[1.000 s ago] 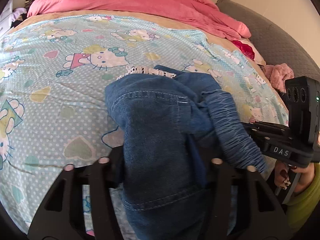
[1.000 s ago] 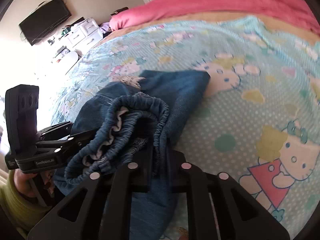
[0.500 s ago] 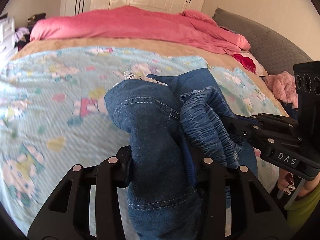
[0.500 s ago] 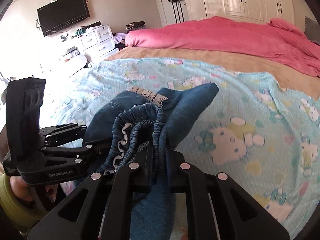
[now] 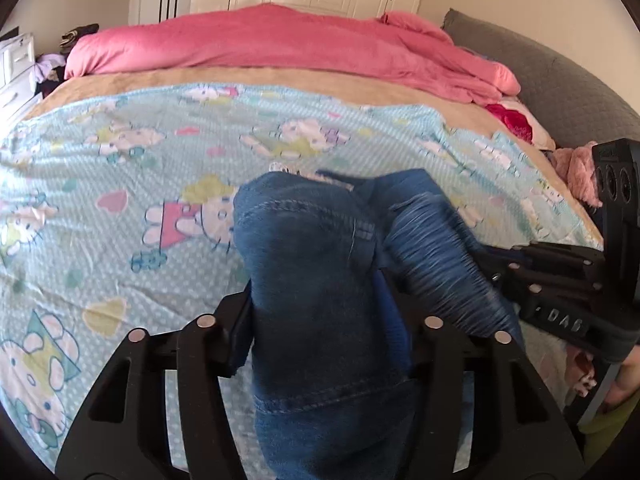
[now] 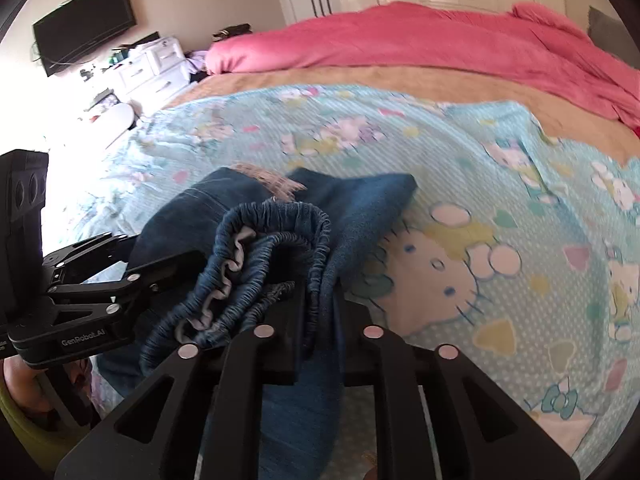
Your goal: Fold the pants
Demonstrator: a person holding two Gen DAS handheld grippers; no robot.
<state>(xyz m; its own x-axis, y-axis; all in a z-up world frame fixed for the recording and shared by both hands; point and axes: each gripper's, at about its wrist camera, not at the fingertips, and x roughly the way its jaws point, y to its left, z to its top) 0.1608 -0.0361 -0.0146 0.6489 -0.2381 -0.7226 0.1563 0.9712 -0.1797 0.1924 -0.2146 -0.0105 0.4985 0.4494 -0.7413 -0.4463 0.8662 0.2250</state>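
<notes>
Both claws hold the pants [image 5: 320, 280] off the bed. In the left wrist view, the left claw [image 5: 328, 320] at the lower centre of the frame is pinching a thick bunch of blue denim between its fingers [image 5: 236, 320]. The cloth rises out of it toward the frame's centre and hangs down below. In the right wrist view, the right claw [image 6: 316, 320] at the lower centre is pressed onto the gathered elastic waistband [image 6: 276, 248], which bulges up and left of its fingers [image 6: 292, 332].

The two claws sit close side by side. The right one shows at the right edge of the left view, the left one at the left edge of the right view. The denim runs between them as a short, crumpled span, and the rest hangs downward out of sight. Neither claw is clearly nearer to the bed.

The patterned sheet [image 5: 140, 160] fills the middle of both frames, ahead of the claws. My judgement is that the pants must be carried forward and laid out there. A pink quilt [image 5: 280, 44] lies along the upper part of the frame, well apart from the cloth. A grey headboard [image 5: 552, 80] and a pink plush thing [image 5: 576, 172] sit at the right. Nothing lies on the sheet in the path ahead.
</notes>
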